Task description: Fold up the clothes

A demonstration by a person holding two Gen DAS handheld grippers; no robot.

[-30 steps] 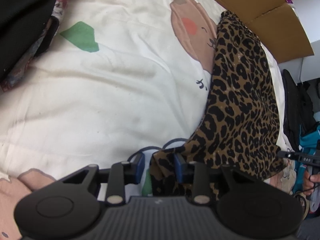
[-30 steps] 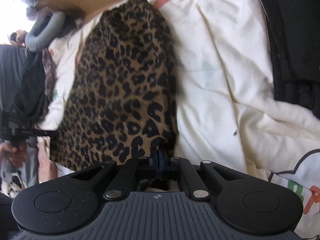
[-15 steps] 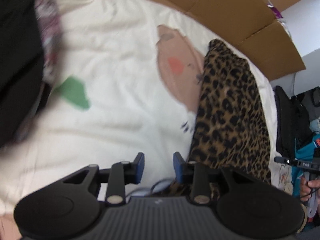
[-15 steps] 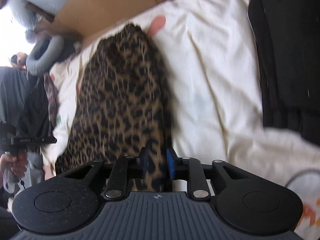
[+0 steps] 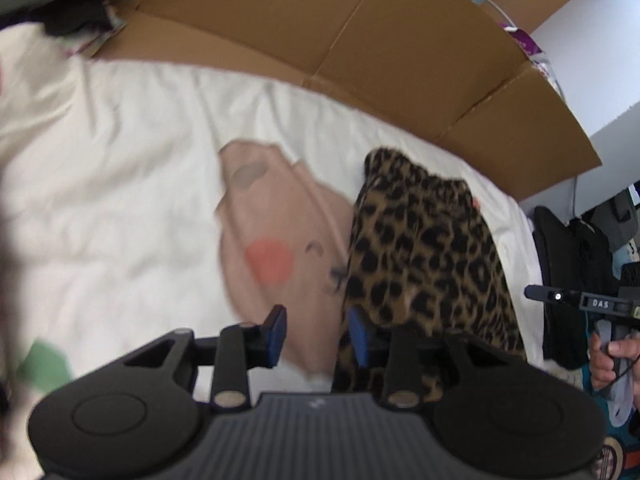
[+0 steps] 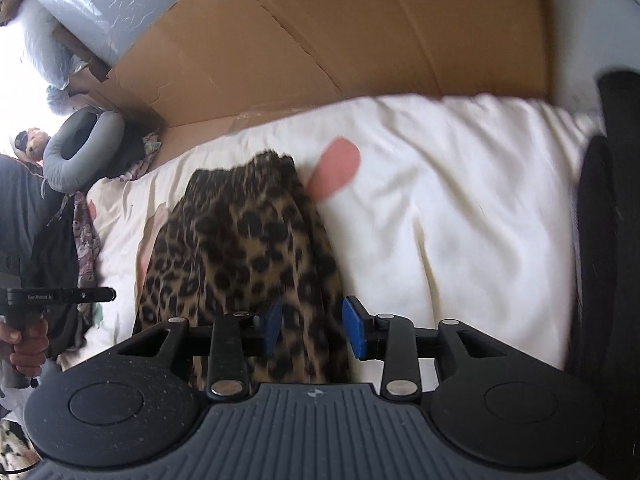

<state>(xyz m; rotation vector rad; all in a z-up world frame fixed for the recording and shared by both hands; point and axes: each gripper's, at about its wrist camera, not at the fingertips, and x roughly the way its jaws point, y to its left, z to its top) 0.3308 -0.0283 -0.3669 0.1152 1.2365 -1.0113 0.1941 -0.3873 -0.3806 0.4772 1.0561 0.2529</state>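
A leopard-print garment (image 5: 424,252) lies as a long folded strip on the white printed bedsheet (image 5: 120,184). My left gripper (image 5: 318,334) is open above the garment's left edge, nothing between its blue pads. In the right wrist view the same garment (image 6: 240,248) runs away from me, and my right gripper (image 6: 312,328) hangs open over its near right edge without pinching the cloth. Each view shows the other gripper held by a hand at the frame's side.
Brown cardboard (image 5: 360,40) stands along the far edge of the bed. Black clothing (image 6: 608,240) is piled at the right of the right wrist view. A grey neck pillow (image 6: 80,140) and patterned fabric lie at the far left. A dark bag (image 5: 568,264) sits beyond the bed.
Both grippers have let go of the leopard garment and opened. Both have lifted and tilted up, so more of the cardboard shows.
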